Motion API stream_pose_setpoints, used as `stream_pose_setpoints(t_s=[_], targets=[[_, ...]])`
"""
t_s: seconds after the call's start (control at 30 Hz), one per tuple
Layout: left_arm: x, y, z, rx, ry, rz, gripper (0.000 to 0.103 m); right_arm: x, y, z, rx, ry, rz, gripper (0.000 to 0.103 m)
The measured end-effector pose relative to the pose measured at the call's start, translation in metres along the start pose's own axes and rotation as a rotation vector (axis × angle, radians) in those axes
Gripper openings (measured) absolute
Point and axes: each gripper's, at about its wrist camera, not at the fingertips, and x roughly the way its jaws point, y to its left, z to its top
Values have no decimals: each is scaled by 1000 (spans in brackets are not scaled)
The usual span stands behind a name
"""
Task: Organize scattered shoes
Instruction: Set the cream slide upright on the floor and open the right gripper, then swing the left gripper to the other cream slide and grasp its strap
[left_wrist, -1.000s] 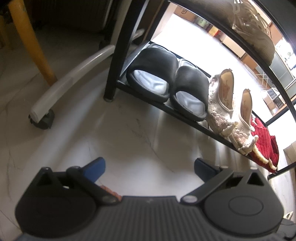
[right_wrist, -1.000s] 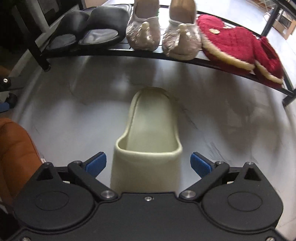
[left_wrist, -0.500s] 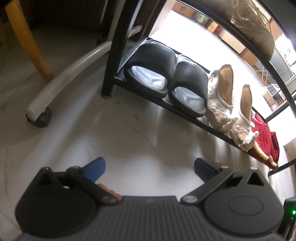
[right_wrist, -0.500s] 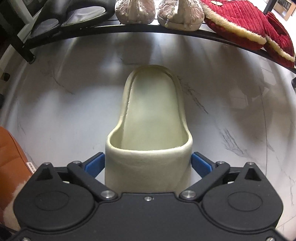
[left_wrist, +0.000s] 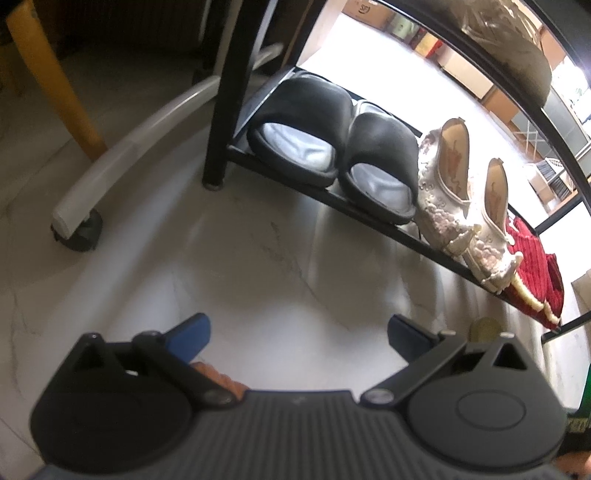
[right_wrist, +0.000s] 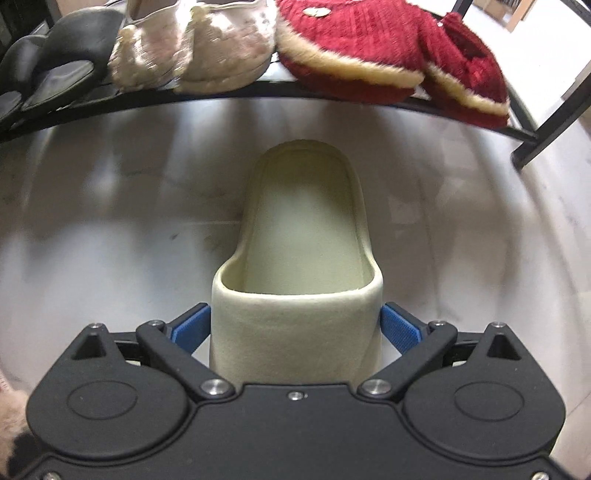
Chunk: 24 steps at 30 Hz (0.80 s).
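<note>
A cream slide slipper lies on the pale marble floor with its heel toward the shoe rack. My right gripper has its blue pads on both sides of the slipper's toe band, touching it. My left gripper is open and empty above bare floor, left of the rack. On the rack's black bottom shelf sit black slides, white beaded shoes and red fuzzy slippers. A bit of the cream slipper shows in the left wrist view.
A chair leg with a caster and a yellow wooden leg stand left of the rack. The rack's black posts stand on the floor. An upper shelf holds a shoe. Something furry lies at lower left.
My right gripper moved forward over the cream slipper's toe and its pads closed in against the band. The rack shoes look nearer. The left gripper barely shifted.
</note>
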Motion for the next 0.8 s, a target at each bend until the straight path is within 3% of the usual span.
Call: stream_pose_setpoints(t_s=[0.23,0.37,0.5,0.63,0.7,0.73,0.8], targets=[[1,-4,-2,28,5,4,102,8,-7,4,22,14,34,102],[1,-5,-3,31,5,-5,102,9,-15,5,118,77,46,103],[-1,-7,-4,40,-6,-15,102,-16,-29,2,277,41,135,103],[-4,-13,-6,75,-32,-26,102,-61,-46,-4,419,-99,210,103],[-5,-17,-8,97,-41,-29,102,-98,-59,-20,516,-238,259,103],[-4,-19,-9,103,-38,-29,102,-104,-61,-25,533,-264,267,103],[0,-23,-12,121,-17,-30,102,-140,-70,-52,596,-434,273,103]])
